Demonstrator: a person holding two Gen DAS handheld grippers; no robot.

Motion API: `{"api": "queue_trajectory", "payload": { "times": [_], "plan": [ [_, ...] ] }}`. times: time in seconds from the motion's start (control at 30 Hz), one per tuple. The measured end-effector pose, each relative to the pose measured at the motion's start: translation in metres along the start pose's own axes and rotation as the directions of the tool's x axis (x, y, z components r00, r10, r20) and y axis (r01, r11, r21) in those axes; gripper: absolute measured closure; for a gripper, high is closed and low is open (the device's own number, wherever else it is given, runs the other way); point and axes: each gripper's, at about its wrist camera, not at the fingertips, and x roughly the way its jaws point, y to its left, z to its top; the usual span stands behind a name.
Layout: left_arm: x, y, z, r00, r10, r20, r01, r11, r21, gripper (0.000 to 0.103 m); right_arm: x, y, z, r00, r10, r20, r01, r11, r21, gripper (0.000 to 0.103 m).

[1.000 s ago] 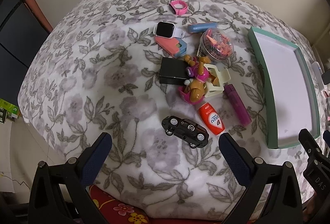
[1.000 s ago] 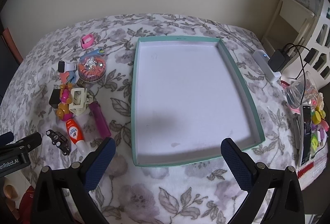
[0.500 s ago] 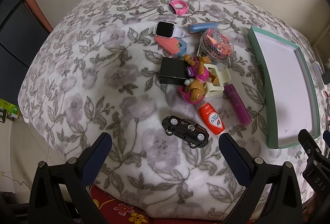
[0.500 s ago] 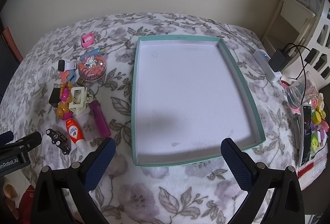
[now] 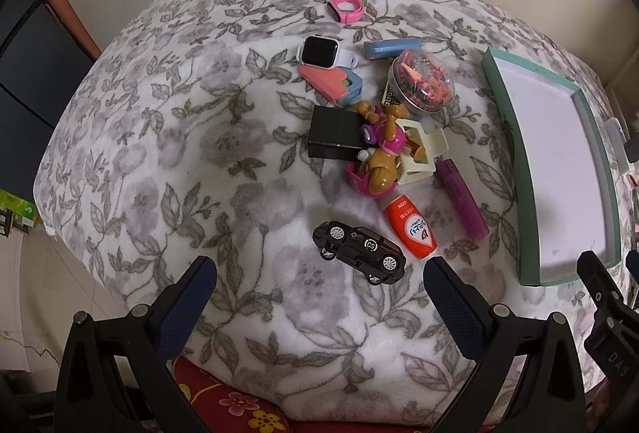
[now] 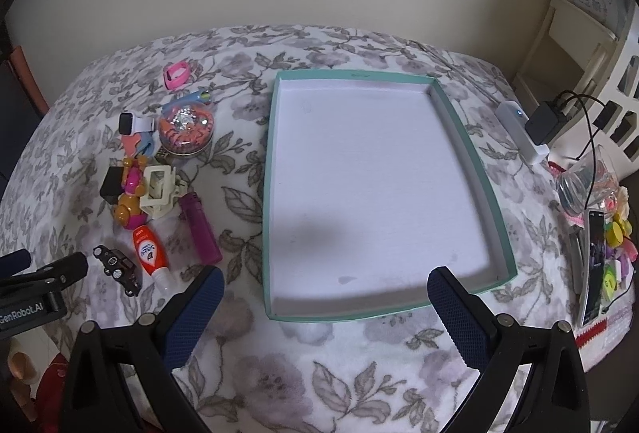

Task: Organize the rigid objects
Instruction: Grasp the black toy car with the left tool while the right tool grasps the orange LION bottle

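While both my grippers hang wide apart and empty, the toys sit heaped left of the teal tray.

My left gripper hovers near the black toy car, which lies beside the orange tube and the purple lighter. My right gripper hovers over the tray's near edge; I see its white floor bare.
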Motion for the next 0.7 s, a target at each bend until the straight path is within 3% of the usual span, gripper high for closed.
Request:
{"api": "queue_trajectory", "payload": {
  "times": [0.33, 0.5, 0.7],
  "plan": [
    [0.036, 0.007, 0.015, 0.995, 0.033, -0.090, -0.040, 0.996, -0.082, 0.000, 0.017, 0.033, 0.020, 0.995, 0.088, -0.039, -0.091, 0.994, -0.066, 0.001],
    [0.052, 0.012, 0.020, 0.993, -0.010, -0.119, -0.007, 0.991, -0.135, 0.000, 0.030, 0.052, 0.025, 0.991, 0.115, -0.065, -0.122, 0.988, -0.100, 0.004],
    [0.075, 0.000, 0.022, 0.986, 0.014, -0.166, -0.029, 0.996, -0.086, 0.000, 0.035, 0.051, 0.025, 0.992, 0.106, -0.073, -0.113, 0.988, -0.105, 0.004]
  ]
}}
